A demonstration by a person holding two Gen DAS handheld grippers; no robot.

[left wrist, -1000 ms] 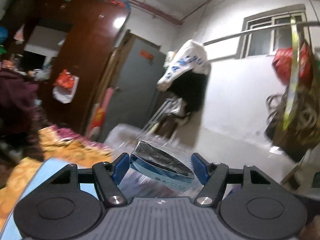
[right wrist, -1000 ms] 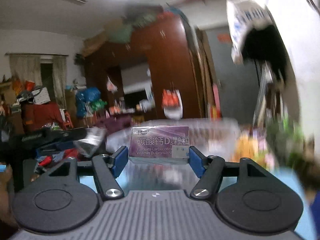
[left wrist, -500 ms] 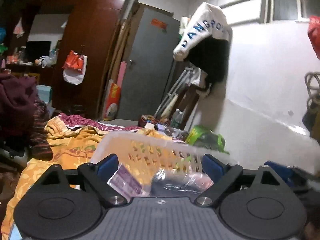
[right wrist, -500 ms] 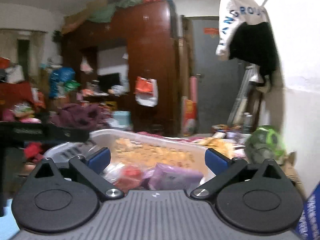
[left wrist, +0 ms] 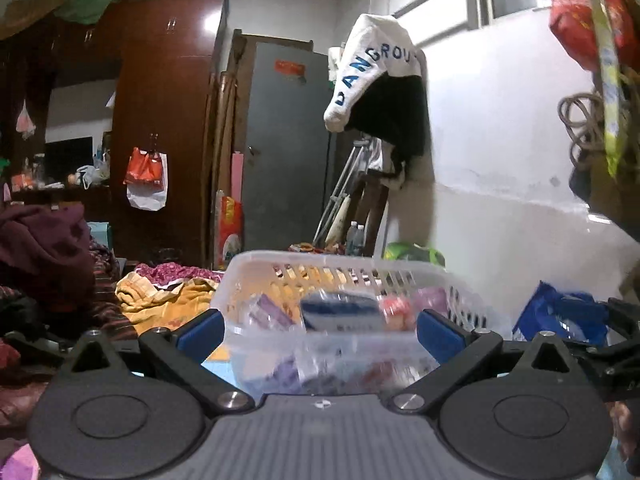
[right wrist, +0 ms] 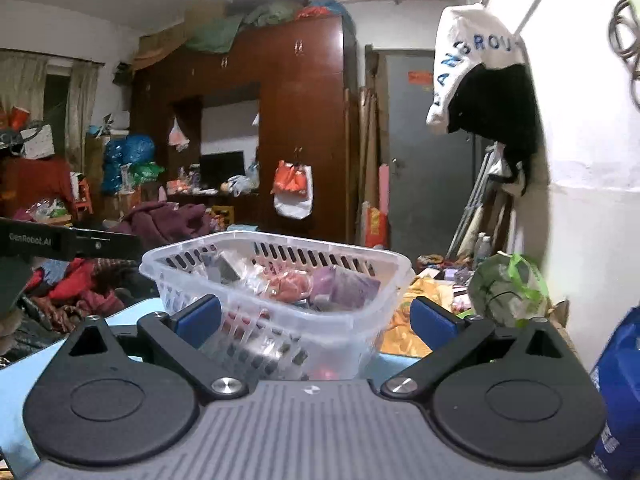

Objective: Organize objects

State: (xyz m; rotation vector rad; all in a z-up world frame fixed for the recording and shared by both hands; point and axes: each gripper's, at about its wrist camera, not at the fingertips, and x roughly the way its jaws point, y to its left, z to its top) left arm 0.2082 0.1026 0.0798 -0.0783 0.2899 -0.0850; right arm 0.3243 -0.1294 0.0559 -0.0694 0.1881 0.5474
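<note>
Having released their loads since a second ago, the left gripper (left wrist: 318,330) and right gripper (right wrist: 314,316) both stand spread and empty; the blue box (left wrist: 340,314) and purple box (right wrist: 346,288) now lie in the basket (right wrist: 276,322), so that drop looks done.

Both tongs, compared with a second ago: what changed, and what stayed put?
Both let go. A second ago the left tongs gripped a blue box in clear wrap and the right tongs a purple box. Now both stand open and empty, pulled back, with the blue box and purple box lying in the clear basket. The basket's own position cannot be compared; wardrobe and door are unchanged.
</note>
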